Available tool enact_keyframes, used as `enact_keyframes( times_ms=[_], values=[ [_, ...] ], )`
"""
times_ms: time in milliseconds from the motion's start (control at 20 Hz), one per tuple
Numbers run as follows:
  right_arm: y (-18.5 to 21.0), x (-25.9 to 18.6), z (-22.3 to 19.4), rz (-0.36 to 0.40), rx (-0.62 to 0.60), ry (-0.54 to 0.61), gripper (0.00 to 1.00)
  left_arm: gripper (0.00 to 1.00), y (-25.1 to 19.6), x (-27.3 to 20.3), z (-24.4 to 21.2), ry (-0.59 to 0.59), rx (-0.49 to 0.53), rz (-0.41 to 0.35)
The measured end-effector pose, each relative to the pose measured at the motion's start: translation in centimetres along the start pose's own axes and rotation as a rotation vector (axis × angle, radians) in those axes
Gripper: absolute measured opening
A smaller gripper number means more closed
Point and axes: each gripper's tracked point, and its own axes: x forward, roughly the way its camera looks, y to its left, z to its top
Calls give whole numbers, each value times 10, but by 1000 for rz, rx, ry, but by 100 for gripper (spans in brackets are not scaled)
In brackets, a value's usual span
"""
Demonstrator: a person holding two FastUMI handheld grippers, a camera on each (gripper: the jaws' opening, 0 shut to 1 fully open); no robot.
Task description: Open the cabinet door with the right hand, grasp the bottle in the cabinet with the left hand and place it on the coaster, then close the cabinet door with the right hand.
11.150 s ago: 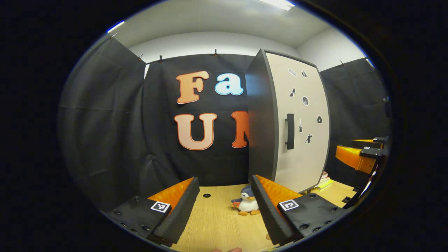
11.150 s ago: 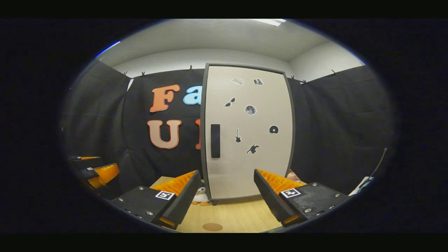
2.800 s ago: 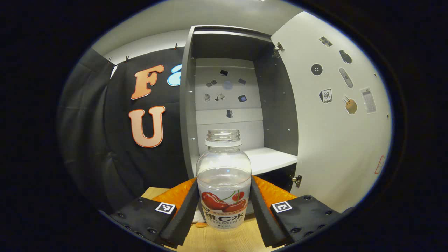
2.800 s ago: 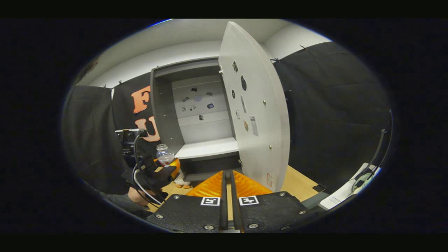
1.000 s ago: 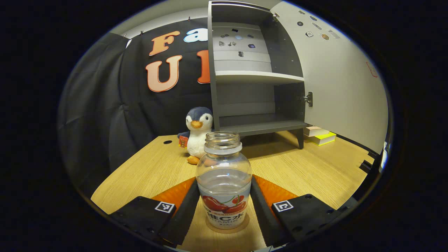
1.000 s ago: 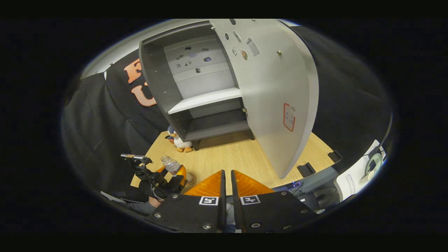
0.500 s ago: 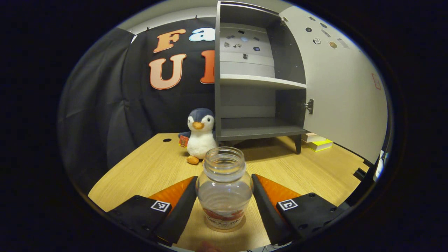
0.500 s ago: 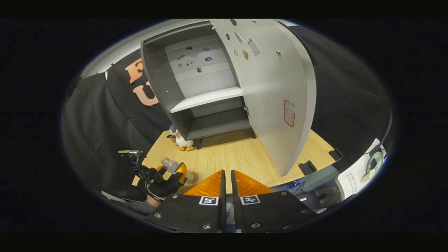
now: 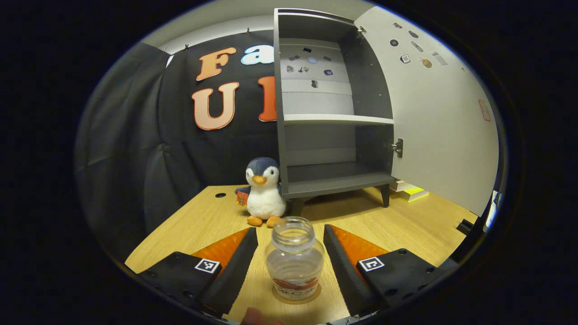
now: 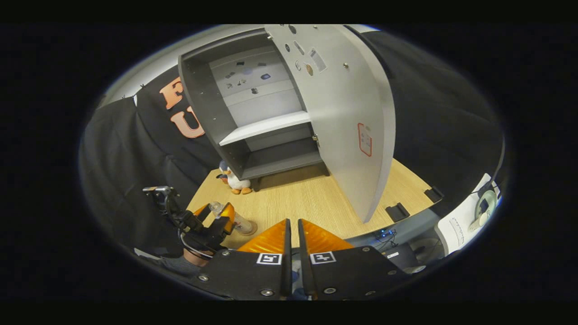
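- The bottle (image 9: pixel 294 262) stands on the coaster (image 9: pixel 295 298), between the wide jaws of the left gripper (image 9: pixel 290 259).
- The right gripper (image 10: pixel 291 246) has narrow jaws.
- Next step: close the door (image 10: pixel 347 113).

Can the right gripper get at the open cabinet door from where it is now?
Probably yes: the cabinet door stands wide open ahead of the shut right gripper, with bare table between them.

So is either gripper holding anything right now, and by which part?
Nothing is held. The left gripper is open, its fingers clear of the bottle standing on the coaster. The right gripper is shut on nothing.
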Motion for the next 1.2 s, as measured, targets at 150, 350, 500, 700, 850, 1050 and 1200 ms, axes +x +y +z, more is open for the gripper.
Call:
enact_keyframes(
  times_ms=[150, 350, 500, 700, 850, 1050, 1200],
  values=[
    [1, -7, 5, 10, 6, -24, 8, 96, -2, -2, 29, -39, 7, -9],
    [4, -23, 26, 29, 19, -87, 8, 95, -11, -12, 70, -76, 5, -28],
    [1, -38, 43, 32, 25, -136, 8, 95, -21, -19, 100, -110, 35, -42],
    [-5, -57, 78, 48, 33, -229, 0, 95, -35, -35, 137, -145, 54, -73],
    [-6, -76, 113, 68, 20, -305, 11, 95, -44, -48, 164, -164, 41, -97],
    [-34, -95, 158, 35, -29, -407, 7, 95, -51, -61, 191, -179, 26, -121],
    [-57, -107, 184, 17, -19, -457, 18, 95, -55, -65, 199, -172, 15, -122]
  ],
)
